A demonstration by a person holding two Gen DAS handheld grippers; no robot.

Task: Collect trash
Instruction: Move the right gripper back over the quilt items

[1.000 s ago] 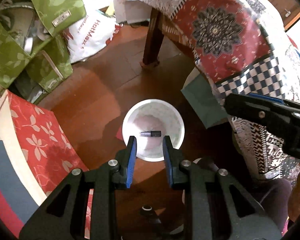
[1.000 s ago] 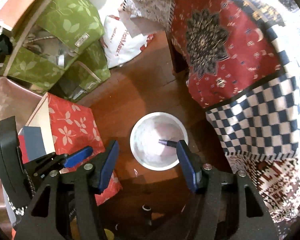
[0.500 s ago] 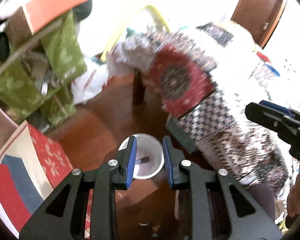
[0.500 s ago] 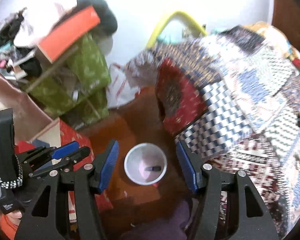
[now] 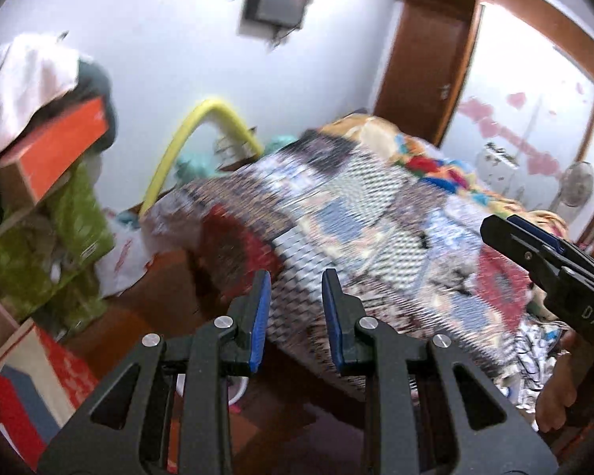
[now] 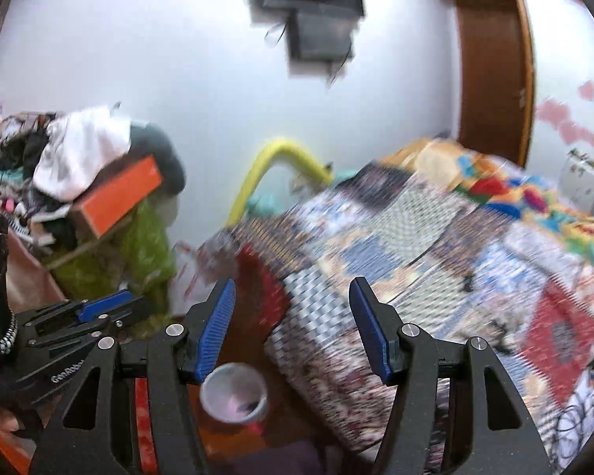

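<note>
Right wrist: right tool [image 6: 293, 328] spread wide above white bin [image 6: 233, 392].

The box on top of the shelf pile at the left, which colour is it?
Orange box, clearest in the right wrist view.

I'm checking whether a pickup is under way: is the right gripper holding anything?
No: the right gripper is open, with only the floor and patchwork blanket visible between its fingers.
</note>
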